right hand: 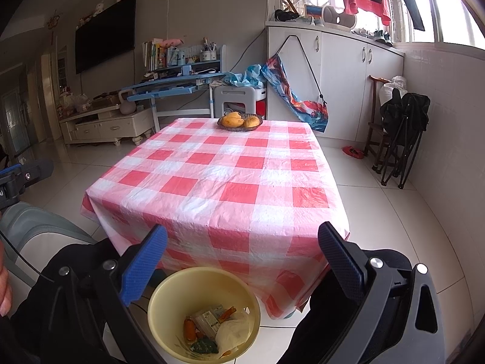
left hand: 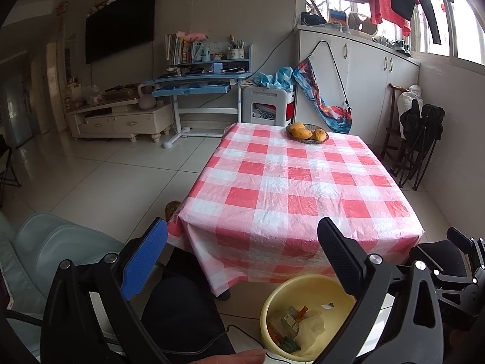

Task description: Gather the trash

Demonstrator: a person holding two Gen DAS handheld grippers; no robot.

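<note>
Two handheld grippers hang spread wide above a pale yellow bin [right hand: 203, 312] on the white tiled floor, at the near edge of a low table [left hand: 303, 182] draped in a red-and-white checked cloth. The left gripper [left hand: 242, 242] shows one blue finger [left hand: 145, 261] and one black finger, jaws parted with nothing between them; the right gripper [right hand: 242, 242] stands the same way, its blue pad and black pad well apart and holding nothing.

Inside the bin lies the collected trash [right hand: 212, 327]: a crumpled white tissue or bag, a small printed carton, orange scraps and a dark green wrapper, all settled at the bottom. From the left wrist view the same bin [left hand: 272, 303] sits partly behind the black finger, just beside the hanging hem of the cloth.

On the tabletop, only a shallow basket of yellow-orange fruit [right hand: 240, 120] is seen, at the far edge; the rest of the checked cloth lies bare. The seated person's dark-trousered knees [left hand: 182, 303] flank the bin, and a thin black cable [left hand: 242, 330] trails across the floor next to it. A pale green cushioned seat [left hand: 54, 242] shows at the left.

Beyond the table stand a blue child's desk [left hand: 197, 82] loaded with books, a wall-mounted television [left hand: 121, 21], a cream media cabinet and white cupboards [left hand: 363, 75] beneath a window where clothes hang drying.
</note>
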